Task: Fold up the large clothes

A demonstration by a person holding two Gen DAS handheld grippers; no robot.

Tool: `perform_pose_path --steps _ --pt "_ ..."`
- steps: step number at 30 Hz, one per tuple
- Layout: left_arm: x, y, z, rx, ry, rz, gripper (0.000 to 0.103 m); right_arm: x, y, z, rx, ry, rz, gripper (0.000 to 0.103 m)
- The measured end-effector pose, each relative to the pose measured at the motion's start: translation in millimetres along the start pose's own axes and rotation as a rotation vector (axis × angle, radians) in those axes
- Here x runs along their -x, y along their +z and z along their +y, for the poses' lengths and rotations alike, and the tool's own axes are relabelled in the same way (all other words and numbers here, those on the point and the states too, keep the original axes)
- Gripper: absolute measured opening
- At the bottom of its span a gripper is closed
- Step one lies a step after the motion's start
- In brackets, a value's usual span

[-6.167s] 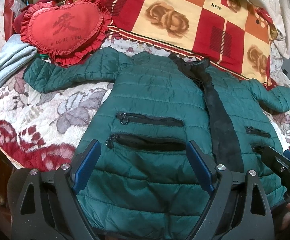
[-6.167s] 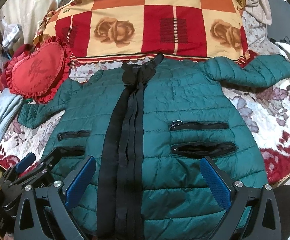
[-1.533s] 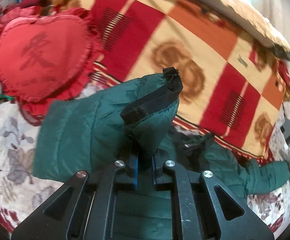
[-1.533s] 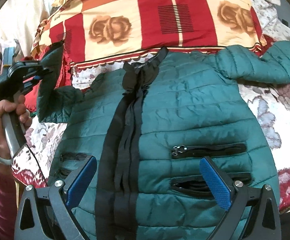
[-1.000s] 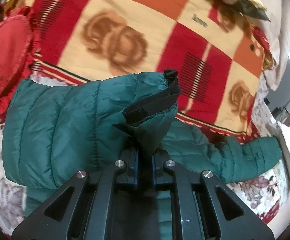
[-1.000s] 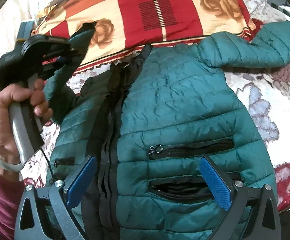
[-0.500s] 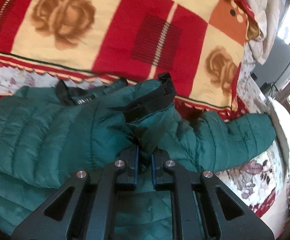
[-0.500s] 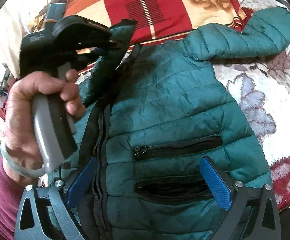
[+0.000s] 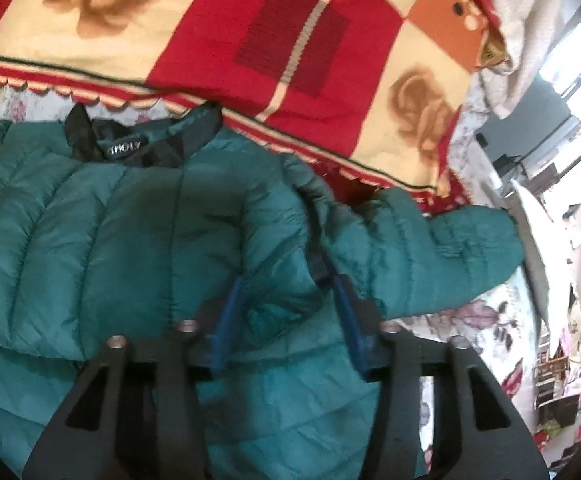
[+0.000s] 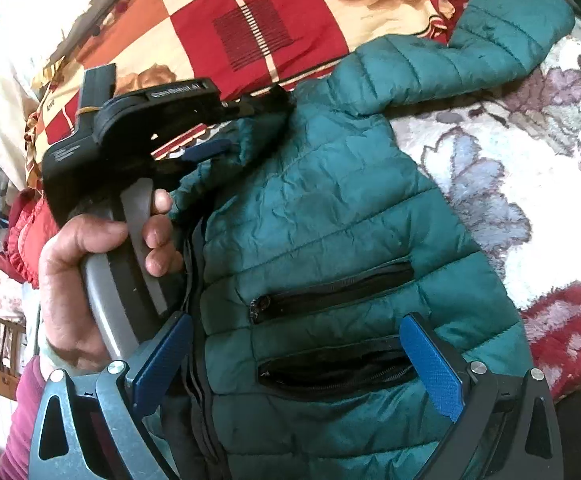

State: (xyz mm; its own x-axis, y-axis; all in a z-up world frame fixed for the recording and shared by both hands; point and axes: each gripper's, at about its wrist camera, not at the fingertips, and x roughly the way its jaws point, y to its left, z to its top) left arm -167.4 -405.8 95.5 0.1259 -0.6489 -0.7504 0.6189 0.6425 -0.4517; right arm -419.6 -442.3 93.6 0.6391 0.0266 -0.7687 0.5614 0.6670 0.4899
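Observation:
A green quilted jacket (image 10: 330, 216) with black zip pockets lies face up on the bed. Its left sleeve (image 9: 102, 232) is folded across the chest; the cuff lies between my left gripper's (image 9: 286, 312) parted blue fingers (image 9: 226, 316), no longer pinched. The other sleeve (image 9: 442, 256) stretches out to the right, also seen in the right wrist view (image 10: 482, 48). The left gripper (image 10: 246, 128) hovers over the jacket's collar area in the right wrist view. My right gripper (image 10: 294, 364) is open and empty above the lower pocket (image 10: 338, 372) near the hem.
A red and cream patchwork blanket (image 9: 290, 40) lies folded behind the jacket. A floral bedspread (image 10: 530, 200) covers the bed to the right. A red heart cushion's frill (image 10: 26, 216) shows at the left. Room furniture (image 9: 550, 160) stands beyond the bed's right edge.
My left gripper carried the sleeve cuff rightward across the jacket's chest, lowered it, and opened, letting go of it. The right gripper stayed open over the hem.

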Motion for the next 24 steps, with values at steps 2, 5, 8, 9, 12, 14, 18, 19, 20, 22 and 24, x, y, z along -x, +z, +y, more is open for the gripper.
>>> perform_pose_path --steps 2,5,8,9,12,14,18,19,20,22,24 --pt "13 2 0 -0.007 -0.007 -0.001 0.053 3 1 6 0.018 -0.007 -0.008 0.103" --pt "37 5 11 -0.009 0.012 -0.02 0.053 9 7 16 0.064 -0.017 -0.039 0.103" --pt "70 5 37 -0.012 0.094 -0.049 0.053 6 27 25 0.113 -0.018 -0.071 0.103" --pt "78 5 46 -0.01 0.124 -0.058 0.053 2 37 29 0.13 -0.022 -0.082 0.103" --pt "105 4 83 -0.008 0.25 -0.111 0.053 -14 72 34 0.133 0.002 -0.096 0.103" --pt "117 3 108 0.011 0.334 -0.136 0.053 -44 100 35 0.107 -0.016 -0.063 0.103" --pt "127 0 160 0.104 0.403 -0.139 0.053 -103 139 35 0.044 0.003 0.03 0.103" --pt "127 -1 169 0.121 0.418 -0.142 0.053 -116 146 35 0.031 0.008 0.043 0.1" --pt "127 -1 177 0.136 0.435 -0.145 0.053 -123 149 37 0.029 0.013 0.044 0.096" --pt "127 -1 191 0.165 0.46 -0.147 0.053 -136 155 44 0.057 0.012 0.049 0.047" --pt "123 1 205 0.187 0.482 -0.14 0.053 -142 160 49 0.088 -0.064 0.036 0.022"
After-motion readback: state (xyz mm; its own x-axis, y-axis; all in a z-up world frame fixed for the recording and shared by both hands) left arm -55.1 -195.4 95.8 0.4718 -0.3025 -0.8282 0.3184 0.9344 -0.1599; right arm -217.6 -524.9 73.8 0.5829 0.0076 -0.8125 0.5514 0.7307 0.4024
